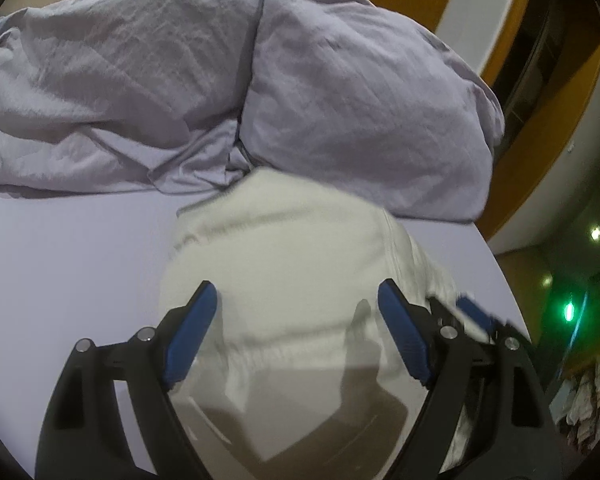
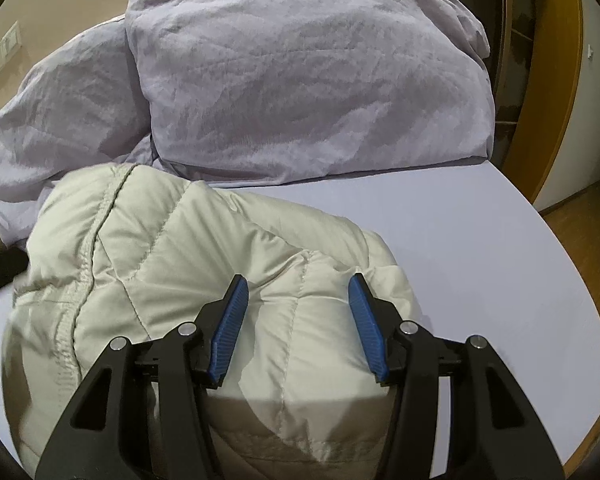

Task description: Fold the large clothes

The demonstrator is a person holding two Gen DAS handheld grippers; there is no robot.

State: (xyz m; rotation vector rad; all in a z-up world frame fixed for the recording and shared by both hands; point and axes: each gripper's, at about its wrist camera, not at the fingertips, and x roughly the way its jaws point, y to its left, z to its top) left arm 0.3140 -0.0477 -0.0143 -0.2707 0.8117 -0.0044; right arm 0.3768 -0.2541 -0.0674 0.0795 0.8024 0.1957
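Both tongs were spread wide and gripping nothing: the left tongs and the right tongs just hung over the cream puffer jacket. The jacket sat bunched on the lavender bed, right up against two rumpled grey pillows.

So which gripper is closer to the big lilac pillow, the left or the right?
Right, I'd judge. The right gripper is open over the cream jacket, whose far edge meets the pillow. The left gripper, also open, sits further back behind the jacket.
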